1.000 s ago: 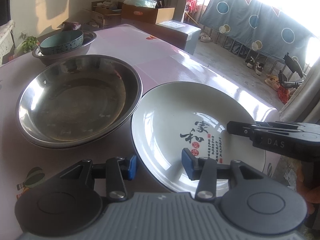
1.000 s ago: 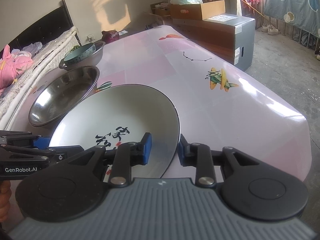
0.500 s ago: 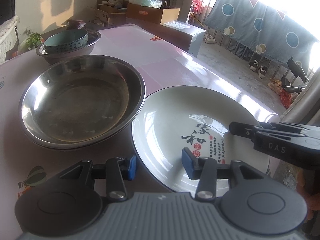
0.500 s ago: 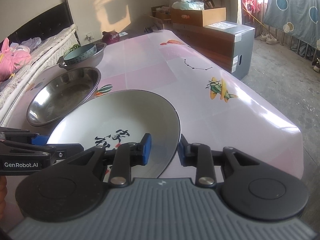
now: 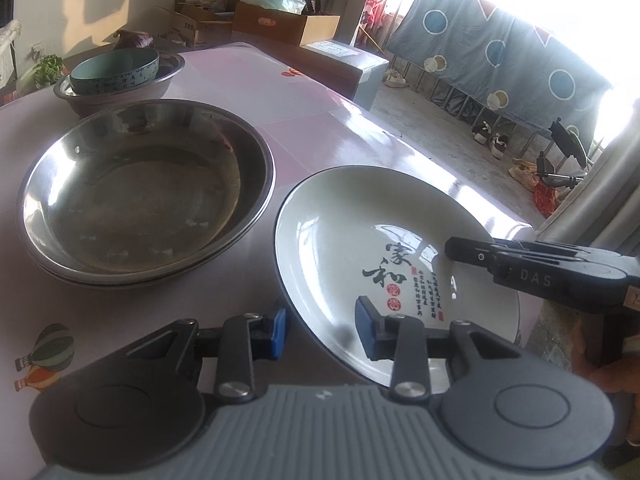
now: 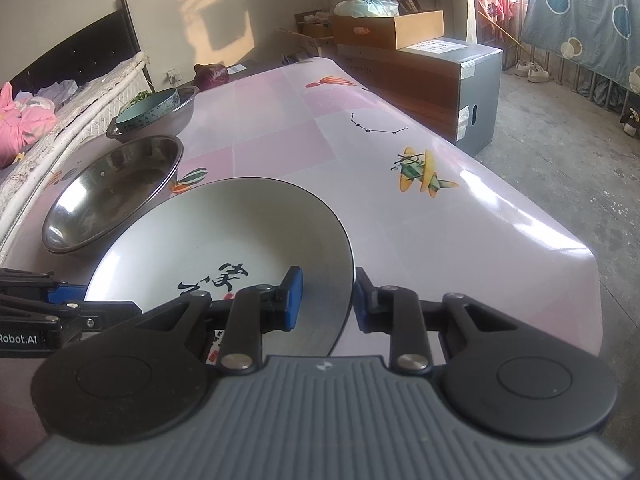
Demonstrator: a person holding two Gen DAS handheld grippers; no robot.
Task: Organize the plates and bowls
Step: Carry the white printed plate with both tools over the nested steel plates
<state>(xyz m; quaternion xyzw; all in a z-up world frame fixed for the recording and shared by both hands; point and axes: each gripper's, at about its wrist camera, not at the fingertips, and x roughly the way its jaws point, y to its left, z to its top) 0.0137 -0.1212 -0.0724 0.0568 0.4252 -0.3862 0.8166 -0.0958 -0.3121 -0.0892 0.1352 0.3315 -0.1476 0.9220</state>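
Note:
A white plate with black calligraphy (image 5: 360,236) is held tilted above the pink table, beside a large steel basin (image 5: 140,192). My left gripper (image 5: 320,330) straddles the plate's near rim with its jaws open. My right gripper (image 6: 326,300) has one pad on each side of the plate's right rim (image 6: 240,236), with a small gap left. In the left wrist view the right gripper (image 5: 520,260) reaches over the plate from the right. A teal bowl (image 5: 114,70) sits in a smaller steel bowl (image 5: 168,76) further back.
The pink table (image 6: 440,208) has its edge at the right, with bare floor beyond. Cardboard boxes (image 6: 400,32) and a cabinet (image 6: 460,76) stand behind the table. A bed (image 6: 60,100) runs along the left side.
The plate has risen and tilted a little more at its right rim. Both gripper views have drawn back slightly. The jaws have kept their spacing.

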